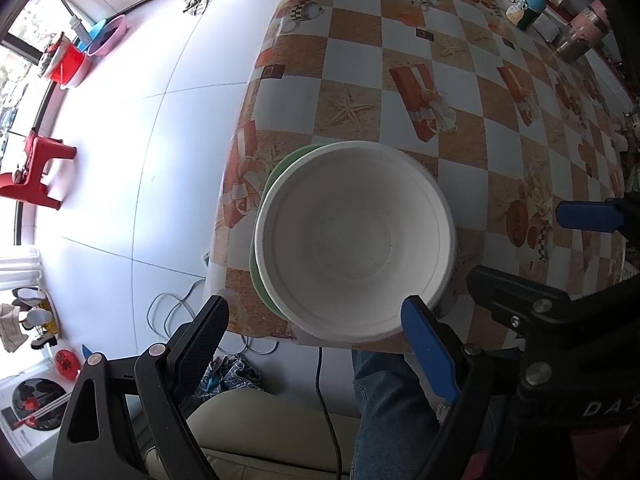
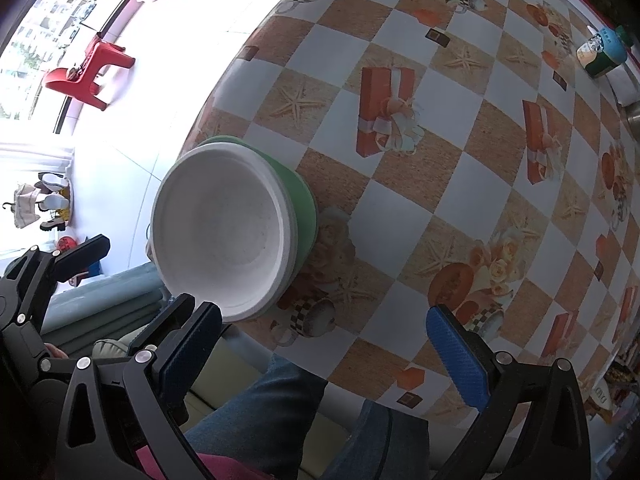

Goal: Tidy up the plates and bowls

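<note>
A white bowl [image 1: 354, 236] sits on a green plate [image 1: 267, 184] at the near left corner of the checkered table [image 1: 400, 40]. The stack also shows in the right wrist view: the bowl [image 2: 224, 228] on the green plate [image 2: 306, 204]. My left gripper [image 1: 316, 320] is open, its fingers apart just in front of the bowl's near rim, holding nothing. My right gripper [image 2: 320, 320] is open and empty, to the right of the stack above the table's near edge. Its blue fingertip [image 1: 588, 216] shows in the left wrist view.
A green and blue cup [image 1: 526, 6] and a metal jar [image 1: 580, 36] stand at the table's far right. The table edge runs close by the stack. Red stools [image 1: 36, 168], basins [image 1: 104, 36] and cables [image 1: 176, 312] are on the floor to the left. My jeans-clad leg [image 2: 256, 408] is below.
</note>
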Motion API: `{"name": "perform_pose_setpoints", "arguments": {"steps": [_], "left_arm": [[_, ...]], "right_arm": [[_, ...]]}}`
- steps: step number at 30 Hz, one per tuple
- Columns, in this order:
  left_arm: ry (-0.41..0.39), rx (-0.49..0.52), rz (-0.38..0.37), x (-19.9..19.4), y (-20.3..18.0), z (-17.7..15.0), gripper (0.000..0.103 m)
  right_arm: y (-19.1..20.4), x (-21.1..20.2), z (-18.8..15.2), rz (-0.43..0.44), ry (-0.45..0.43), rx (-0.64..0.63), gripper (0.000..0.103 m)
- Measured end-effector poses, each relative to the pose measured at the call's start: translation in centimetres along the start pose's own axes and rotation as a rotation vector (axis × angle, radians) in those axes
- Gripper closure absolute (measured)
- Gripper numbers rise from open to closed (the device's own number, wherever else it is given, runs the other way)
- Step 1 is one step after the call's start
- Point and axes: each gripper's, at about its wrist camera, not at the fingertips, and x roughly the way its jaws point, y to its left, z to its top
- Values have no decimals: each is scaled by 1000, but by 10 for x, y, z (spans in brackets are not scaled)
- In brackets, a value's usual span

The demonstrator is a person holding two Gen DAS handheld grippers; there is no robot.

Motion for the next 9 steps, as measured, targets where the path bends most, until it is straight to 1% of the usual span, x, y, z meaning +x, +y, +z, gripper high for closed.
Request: {"name": "perform_pose_setpoints", "arguments": {"steps": [5, 9], "left_arm": [[12, -22, 12, 4, 5, 2, 13], [-12, -76, -8, 2, 15, 5, 13]], "right_arm": [[0, -1, 3, 4, 0, 1, 0], [-3, -5, 8, 18, -16, 4, 0]]}}
